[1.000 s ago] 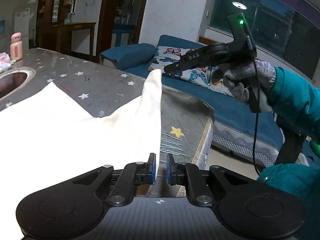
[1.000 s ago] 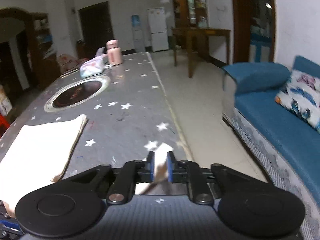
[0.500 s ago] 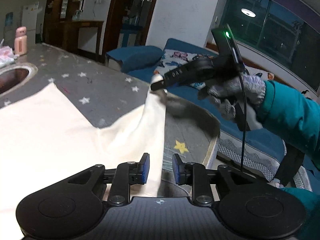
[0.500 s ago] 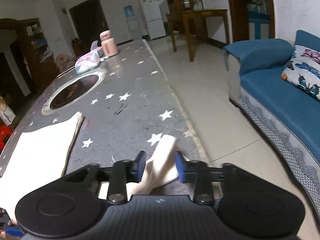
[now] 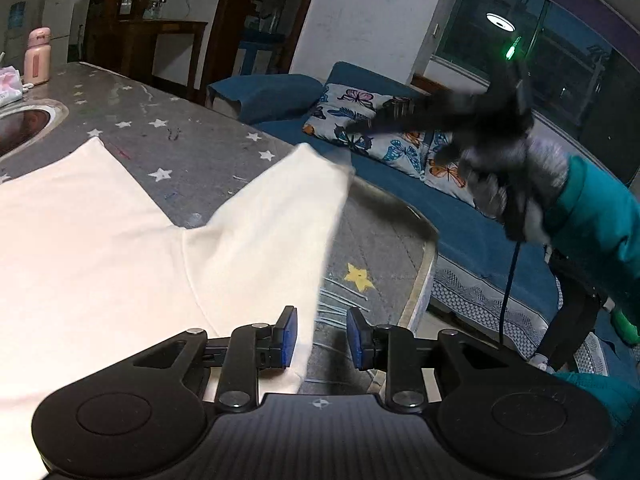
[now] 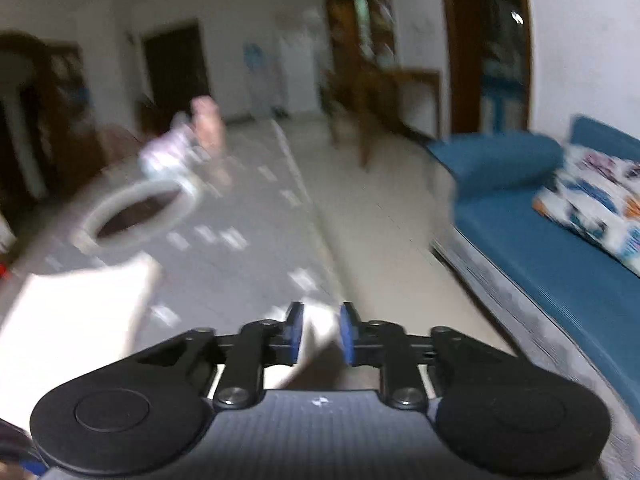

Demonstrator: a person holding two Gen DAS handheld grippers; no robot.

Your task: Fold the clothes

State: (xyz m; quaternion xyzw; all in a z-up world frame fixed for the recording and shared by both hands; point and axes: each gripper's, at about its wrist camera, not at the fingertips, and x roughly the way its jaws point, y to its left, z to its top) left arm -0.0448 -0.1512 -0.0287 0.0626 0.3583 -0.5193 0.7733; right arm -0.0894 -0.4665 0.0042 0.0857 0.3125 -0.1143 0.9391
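White garment (image 5: 120, 240), one; two claws, left claw (image 5: 322, 338), right claw (image 6: 321, 334), both parted.

No legible text, label, brand or number anywhere in either view.

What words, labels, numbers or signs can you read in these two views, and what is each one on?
None can be read.
Blue sticker, far left of the left wrist view: too small.
Label on the pink bottle: too small.
Side of the right hand-held gripper: smeared by motion.
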